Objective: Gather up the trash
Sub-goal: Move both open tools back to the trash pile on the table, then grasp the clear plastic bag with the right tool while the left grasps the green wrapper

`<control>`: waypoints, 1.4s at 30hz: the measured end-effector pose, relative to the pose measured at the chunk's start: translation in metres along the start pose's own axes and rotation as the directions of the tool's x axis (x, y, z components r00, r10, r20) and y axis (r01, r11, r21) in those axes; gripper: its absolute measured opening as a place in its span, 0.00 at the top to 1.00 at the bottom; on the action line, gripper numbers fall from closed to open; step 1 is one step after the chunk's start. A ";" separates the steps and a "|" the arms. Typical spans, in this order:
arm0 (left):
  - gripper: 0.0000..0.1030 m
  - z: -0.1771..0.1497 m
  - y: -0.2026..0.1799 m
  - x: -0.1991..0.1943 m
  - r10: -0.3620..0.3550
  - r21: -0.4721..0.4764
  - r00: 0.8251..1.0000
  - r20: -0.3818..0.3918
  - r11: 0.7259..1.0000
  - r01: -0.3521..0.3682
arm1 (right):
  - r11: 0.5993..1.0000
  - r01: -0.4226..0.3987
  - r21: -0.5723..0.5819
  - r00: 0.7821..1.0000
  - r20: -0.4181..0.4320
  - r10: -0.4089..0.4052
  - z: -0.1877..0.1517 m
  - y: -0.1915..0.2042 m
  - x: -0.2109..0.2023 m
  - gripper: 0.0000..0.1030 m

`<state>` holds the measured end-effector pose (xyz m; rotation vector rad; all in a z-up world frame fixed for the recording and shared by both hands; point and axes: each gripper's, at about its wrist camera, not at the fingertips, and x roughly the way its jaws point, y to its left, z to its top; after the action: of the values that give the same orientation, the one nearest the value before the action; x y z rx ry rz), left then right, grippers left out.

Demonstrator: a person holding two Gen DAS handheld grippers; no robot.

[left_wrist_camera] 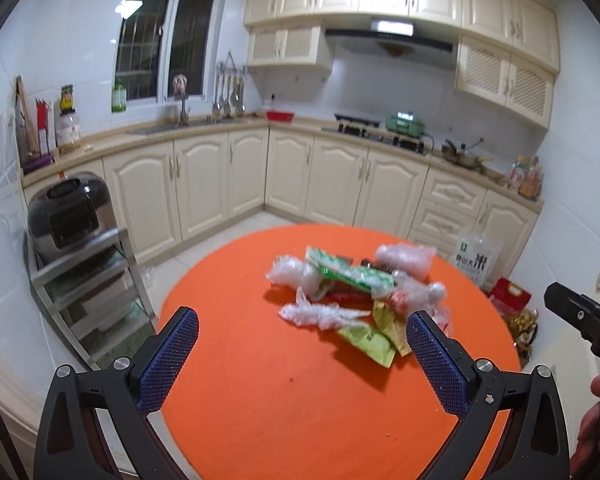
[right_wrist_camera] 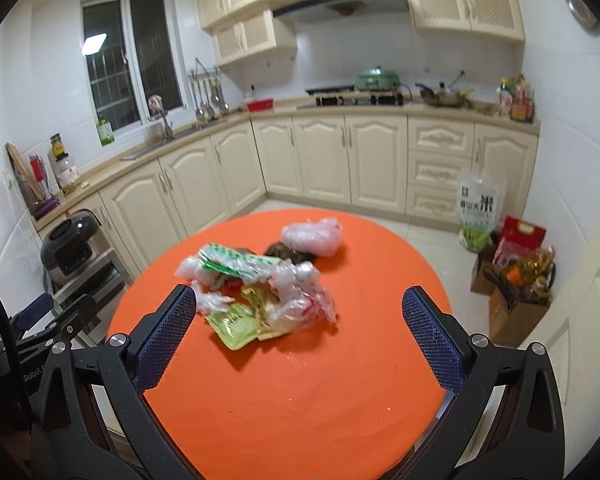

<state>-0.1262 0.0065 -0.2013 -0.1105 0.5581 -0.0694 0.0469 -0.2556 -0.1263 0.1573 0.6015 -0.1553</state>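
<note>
I count one round orange table point(right_wrist_camera: 300, 400) in front of me, and one heap of trash point(right_wrist_camera: 260, 284) on it. In that heap I make out two yellow-green packets point(right_wrist_camera: 236, 326), one green-and-white wrapper point(right_wrist_camera: 236, 262), one dark lump point(right_wrist_camera: 286, 252), and clear plastic bags point(right_wrist_camera: 312, 236); I can separate about four of these, but the blur keeps me from an exact count. I have two grippers: the left point(left_wrist_camera: 302, 344) and the right point(right_wrist_camera: 300, 324), each with two blue-padded fingers set wide apart. On the floor I see one rice bag point(right_wrist_camera: 478, 210) and two cardboard boxes point(right_wrist_camera: 516, 312). One rice cooker point(right_wrist_camera: 74, 250) sits at the left.
</note>
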 end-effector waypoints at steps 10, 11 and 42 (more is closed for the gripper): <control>0.01 0.055 -0.039 0.087 -0.012 0.016 0.990 -0.140 1.000 0.014 | 0.999 -0.003 0.036 0.987 -0.158 0.009 -0.008 -0.023 0.082 0.00; 0.01 0.061 -0.043 0.099 -0.011 0.017 0.988 -0.152 1.000 0.014 | 0.999 -0.008 0.036 0.986 -0.167 0.013 -0.008 -0.024 0.088 0.00; 0.67 0.251 -0.003 0.406 -0.080 -0.044 0.942 -0.326 0.997 0.070 | 0.988 -0.152 0.039 0.925 -0.346 0.156 -0.021 -0.032 0.198 0.55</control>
<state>0.3503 -0.0134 -0.2024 -0.1527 0.8881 -0.1551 0.1907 -0.3026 -0.2603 0.2456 0.9393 0.0237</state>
